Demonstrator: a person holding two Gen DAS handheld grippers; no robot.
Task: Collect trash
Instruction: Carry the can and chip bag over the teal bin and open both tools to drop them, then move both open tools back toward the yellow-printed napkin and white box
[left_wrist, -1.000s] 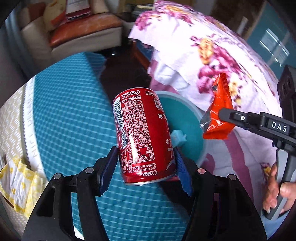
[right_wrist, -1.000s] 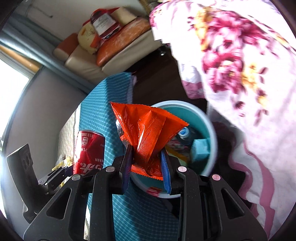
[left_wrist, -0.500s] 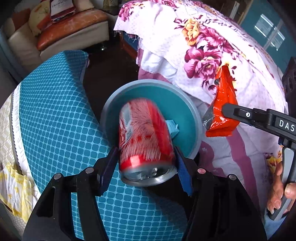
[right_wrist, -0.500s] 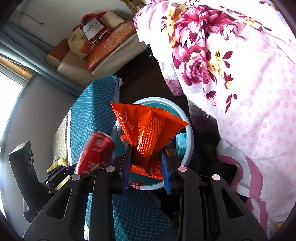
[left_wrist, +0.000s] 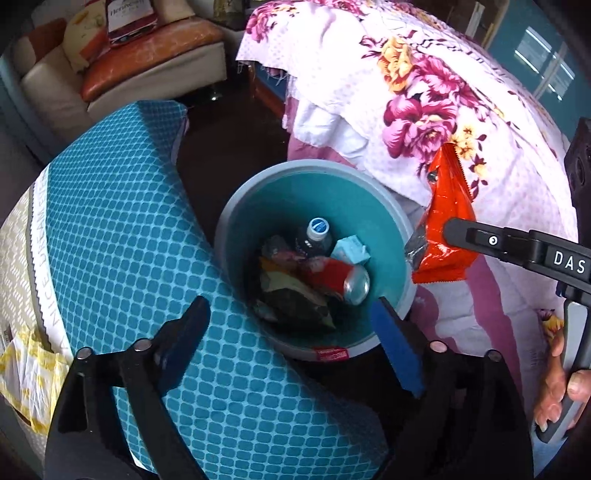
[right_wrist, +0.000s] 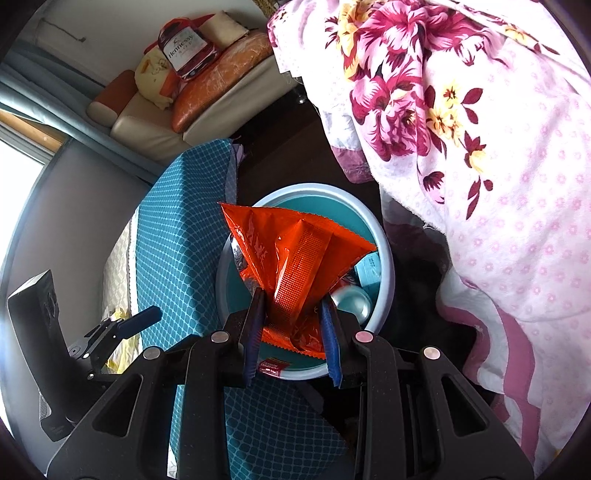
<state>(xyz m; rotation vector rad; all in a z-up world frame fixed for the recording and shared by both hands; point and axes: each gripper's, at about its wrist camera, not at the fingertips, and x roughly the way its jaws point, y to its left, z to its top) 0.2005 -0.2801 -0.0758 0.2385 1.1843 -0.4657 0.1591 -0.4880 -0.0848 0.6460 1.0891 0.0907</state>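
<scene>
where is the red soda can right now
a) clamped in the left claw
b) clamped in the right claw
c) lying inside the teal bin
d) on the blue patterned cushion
c: the red soda can lies on its side among the trash inside the teal bin, and nothing is between the jaws of the left claw.

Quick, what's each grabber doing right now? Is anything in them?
Left gripper: jaws opening, nothing between them; the red can lies in the bin.
Right gripper: shut on the orange wrapper, over the bin.
</scene>
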